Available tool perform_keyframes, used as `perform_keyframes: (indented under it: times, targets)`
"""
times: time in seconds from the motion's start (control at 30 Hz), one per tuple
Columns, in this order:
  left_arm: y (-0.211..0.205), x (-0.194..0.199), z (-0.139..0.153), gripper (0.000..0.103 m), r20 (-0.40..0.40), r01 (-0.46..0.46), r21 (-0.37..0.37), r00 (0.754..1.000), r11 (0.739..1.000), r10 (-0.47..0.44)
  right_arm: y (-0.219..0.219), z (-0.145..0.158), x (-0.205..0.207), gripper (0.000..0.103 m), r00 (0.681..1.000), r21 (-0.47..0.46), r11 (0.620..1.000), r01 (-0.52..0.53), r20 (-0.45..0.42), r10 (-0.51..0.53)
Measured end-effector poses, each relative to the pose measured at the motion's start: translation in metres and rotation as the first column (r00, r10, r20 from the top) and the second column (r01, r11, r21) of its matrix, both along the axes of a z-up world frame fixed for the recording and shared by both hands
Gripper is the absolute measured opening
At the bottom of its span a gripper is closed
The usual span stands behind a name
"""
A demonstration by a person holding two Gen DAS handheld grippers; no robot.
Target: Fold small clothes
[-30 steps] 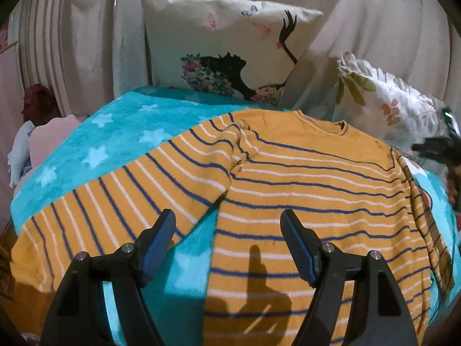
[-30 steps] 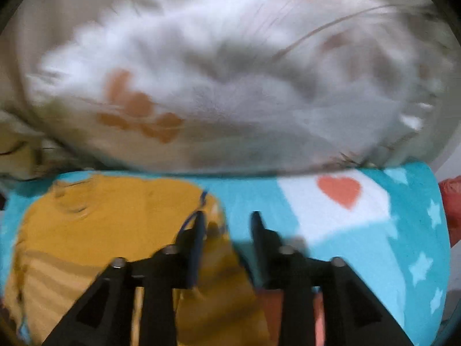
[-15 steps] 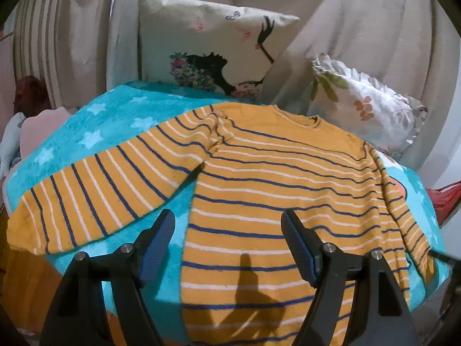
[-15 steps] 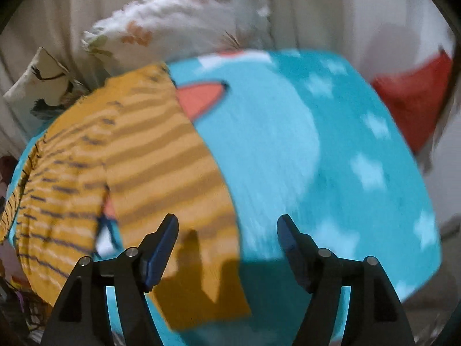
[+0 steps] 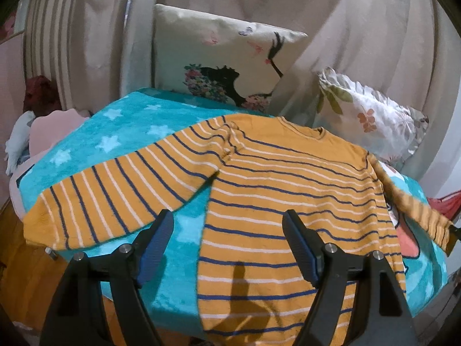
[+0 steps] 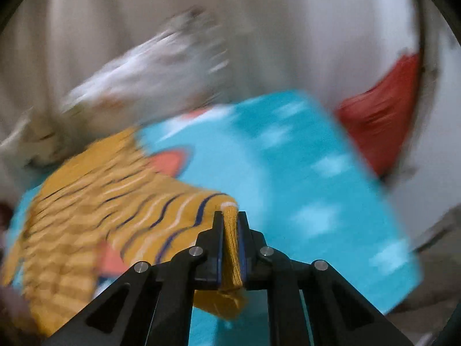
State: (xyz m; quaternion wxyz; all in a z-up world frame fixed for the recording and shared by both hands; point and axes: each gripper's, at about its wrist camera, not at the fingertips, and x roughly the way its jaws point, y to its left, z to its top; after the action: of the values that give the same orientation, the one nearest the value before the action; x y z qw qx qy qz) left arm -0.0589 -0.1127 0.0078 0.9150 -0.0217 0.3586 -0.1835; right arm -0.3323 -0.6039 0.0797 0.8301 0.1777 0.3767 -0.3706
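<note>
A: What does the left hand-held gripper (image 5: 227, 248) look like?
B: Black arms, blue ridged pads (image 5: 299, 248), round silver screws.
A: And the right hand-held gripper (image 6: 230, 230)?
B: The same. Black arms, thin blue pads, shiny silver screws.

Striped orange sweater (image 5: 276, 190) flat on blanket

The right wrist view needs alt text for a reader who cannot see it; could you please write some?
The right gripper is shut on the cuff of an orange knit sweater with navy and white stripes, which lies on a turquoise star-patterned fleece blanket. The picture is motion-blurred, with a red cloth and pale curtains behind.
</note>
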Motion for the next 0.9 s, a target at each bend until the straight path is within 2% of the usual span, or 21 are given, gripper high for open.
perform_keyframes:
  times: [0.1, 0.2, 0.3, 0.4, 0.5, 0.63, 0.77, 0.9]
  targets:
    - [0.006, 0.004, -0.001, 0.077, -0.003, -0.013, -0.009, 1.0, 1.0, 0.013, -0.04, 0.013, -0.007, 0.009, 0.993, -0.022, 0.993, 0.116, -0.02, -0.116]
    - [0.012, 0.006, -0.004, 0.077, -0.002, -0.027, -0.012, 1.0, 1.0, 0.027, -0.047, 0.023, 0.011, 0.009, 0.991, -0.011, 0.991, 0.13, -0.025, -0.13]
    - [0.018, 0.007, -0.006, 0.077, -0.001, -0.038, -0.008, 0.999, 0.999, 0.038, -0.023, 0.034, 0.05, 0.009, 1.0, 0.042, 0.999, 0.02, 0.013, -0.02]
    - [0.024, 0.01, -0.009, 0.077, -0.006, -0.044, -0.013, 0.999, 0.999, 0.044, 0.018, 0.037, 0.107, 0.009, 0.989, 0.128, 0.982, -0.141, 0.066, 0.134]
    - [0.032, 0.012, -0.013, 0.077, -0.007, -0.05, -0.015, 0.999, 0.999, 0.049, 0.068, 0.037, 0.174, 0.009, 0.945, 0.193, 0.927, -0.321, 0.128, 0.3]
    - [0.046, 0.014, -0.019, 0.077, -0.004, -0.077, -0.005, 0.997, 0.997, 0.077, 0.144, 0.024, 0.269, 0.009, 0.863, 0.235, 0.831, -0.504, 0.152, 0.481]
    - [0.067, 0.022, -0.028, 0.077, -0.029, -0.118, -0.007, 0.993, 0.993, 0.118, 0.208, -0.008, 0.351, 0.009, 0.793, 0.291, 0.739, -0.607, 0.154, 0.59]
    - [0.086, 0.029, -0.033, 0.077, -0.037, -0.164, -0.003, 0.986, 0.986, 0.164, 0.249, -0.05, 0.414, 0.009, 0.756, 0.359, 0.676, -0.643, 0.156, 0.636]
